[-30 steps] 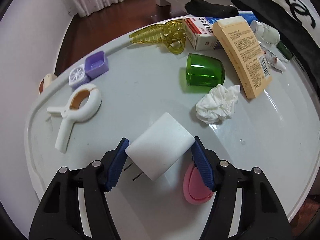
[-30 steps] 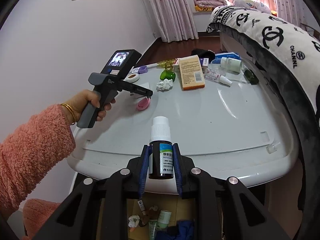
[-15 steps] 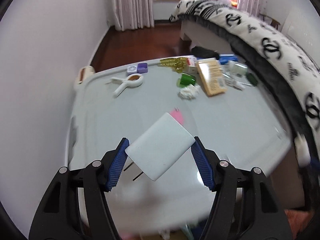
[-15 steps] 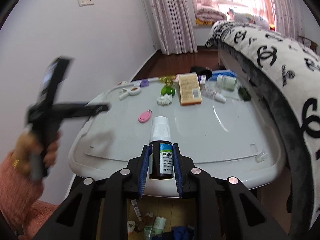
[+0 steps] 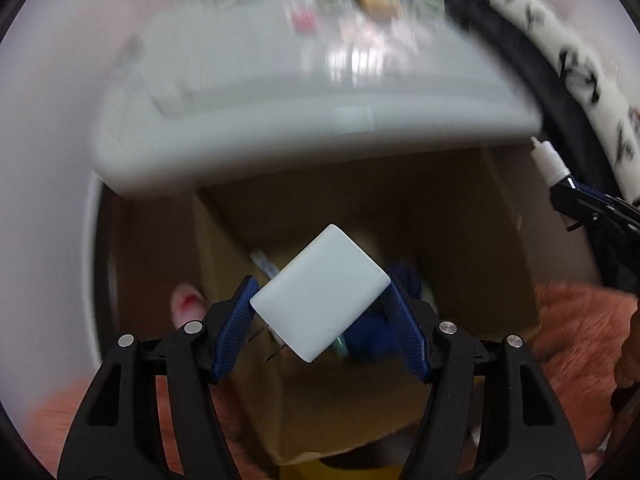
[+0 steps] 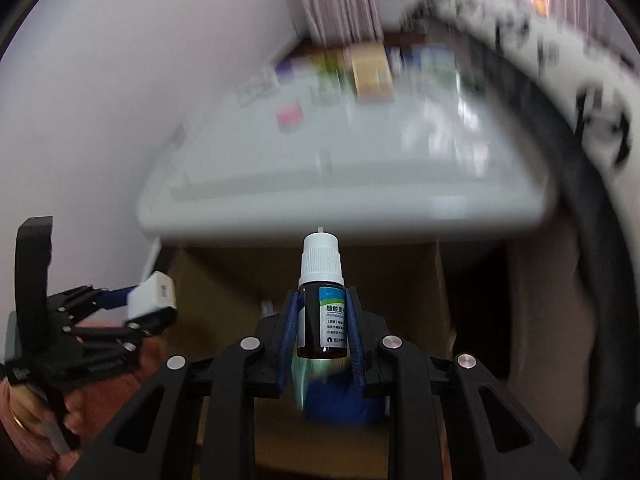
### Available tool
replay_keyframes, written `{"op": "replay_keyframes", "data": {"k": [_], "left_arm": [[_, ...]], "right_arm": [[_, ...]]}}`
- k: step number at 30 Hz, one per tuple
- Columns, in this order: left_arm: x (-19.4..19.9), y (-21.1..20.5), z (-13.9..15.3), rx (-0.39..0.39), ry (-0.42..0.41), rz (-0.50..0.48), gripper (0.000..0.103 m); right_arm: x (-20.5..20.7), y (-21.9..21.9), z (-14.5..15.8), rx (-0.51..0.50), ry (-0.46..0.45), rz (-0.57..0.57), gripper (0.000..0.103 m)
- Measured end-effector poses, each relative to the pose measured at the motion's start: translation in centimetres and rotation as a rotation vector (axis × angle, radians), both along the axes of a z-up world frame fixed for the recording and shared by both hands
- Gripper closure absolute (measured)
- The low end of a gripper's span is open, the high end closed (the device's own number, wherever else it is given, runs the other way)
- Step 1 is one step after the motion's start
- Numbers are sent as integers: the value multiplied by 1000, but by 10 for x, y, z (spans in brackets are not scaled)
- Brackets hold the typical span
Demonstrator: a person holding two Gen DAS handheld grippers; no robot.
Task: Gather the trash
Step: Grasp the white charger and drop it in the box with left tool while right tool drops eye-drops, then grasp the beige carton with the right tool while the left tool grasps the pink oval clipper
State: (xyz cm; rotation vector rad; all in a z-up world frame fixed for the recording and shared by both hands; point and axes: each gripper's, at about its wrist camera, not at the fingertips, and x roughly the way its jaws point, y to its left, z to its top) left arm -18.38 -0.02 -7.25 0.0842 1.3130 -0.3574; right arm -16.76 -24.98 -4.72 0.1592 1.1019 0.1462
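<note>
Between the blue pads of the left gripper (image 5: 320, 312), a white rectangular plug-in charger block (image 5: 320, 298) is pinched at a tilt, two metal prongs poking out at its lower left. Directly beneath it, an open brown cardboard box (image 5: 460, 240) is seen, with a blue item and other bits blurred inside. Over on the right gripper (image 6: 321, 330), a small dark dropper bottle with a white ribbed cap and a blue-green label (image 6: 322, 300) is clamped upright between the pads, also above the box. A hand in a fuzzy coral-pink sleeve (image 5: 576, 340) is glimpsed at the edge. Beyond the box, the pale grey plastic tabletop (image 6: 360, 184) is smeared by blur, scattered items at its far end too blurred to be named. Furthest back, a black-and-white patterned bedspread (image 6: 592, 120) is made out.
</note>
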Motion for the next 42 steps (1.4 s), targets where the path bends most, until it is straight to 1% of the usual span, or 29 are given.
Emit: {"op": "replay_keyframes", "data": {"k": [2,3,4,5,6,7,9,10,11,13,16,19,20,21,22,24,25,26,27,28,29,30,31,32,34,36,38,40,42], "left_arm": [[4,-6,-35,14,109,1,40],[5,-9,-50,37,155,-3,40],[8,-11,-68,80,203,-5,39],[10,-13,-80,98,239,-12,30],[12,-13,-93,117,275,-18,24],[15,-11,-107,147,316,-1,20],[18,-6,-119,160,354,23,17],[18,-8,-116,146,342,14,17],[18,-10,-114,131,330,-3,17],[14,-11,-113,143,319,-16,17],[13,-8,-110,110,322,-4,17],[11,-11,-95,117,277,-14,17],[13,-13,-83,105,244,-17,17],[17,-14,-65,70,198,-18,17],[25,-15,-36,19,112,-19,17],[40,-16,4,-11,-41,-16,17],[54,-18,34,-24,-162,-7,15],[64,-19,48,-32,-227,1,10],[77,-20,62,-43,-287,14,10],[95,-20,76,-75,-341,24,10],[106,-20,82,-96,-368,36,10],[117,-18,87,-106,-393,58,10],[127,-15,91,-111,-419,79,10],[135,-12,90,-115,-445,96,10],[141,-6,83,-111,-464,118,10],[148,-5,69,-84,-419,93,10],[155,-1,62,-113,-383,98,10],[159,8,63,-131,-362,125,10],[163,14,62,-163,-333,145,10]], "right_arm": [[3,2,-44,-6,126,-20,80],[6,2,-62,-11,172,-32,79],[7,2,-80,-24,217,-38,72],[9,0,-98,-42,274,-45,47],[12,-3,-119,-64,364,-69,40],[13,-6,-127,-59,399,-83,42],[15,-13,-131,-52,414,-109,39],[16,-14,-129,-59,407,-118,34],[17,-15,-127,-59,397,-123,33],[18,-14,-123,-52,382,-115,33],[17,-14,-121,-77,370,-105,32],[15,-17,-117,-64,361,-120,32],[14,-20,-114,-64,346,-132,32],[14,-25,-104,-59,318,-149,32],[14,-27,-95,-56,288,-158,32],[22,-32,-64,-49,190,-163,31],[31,-32,-45,-59,132,-164,25],[44,-31,-26,-72,68,-157,18],[57,-30,-10,-96,13,-154,17],[74,-29,4,-116,-38,-156,16],[87,-27,14,-125,-84,-153,10],[111,-23,28,-131,-151,-142,7],[132,-18,34,-141,-200,-127,6],[165,-12,38,-174,-255,-111,6],[212,-4,32,-239,-269,-100,6],[271,-1,13,-310,-214,-126,6],[301,-4,-5,-322,-190,-145,7],[334,-10,-23,-296,-160,-168,7],[359,-13,-40,-293,-120,-188,10]]}}
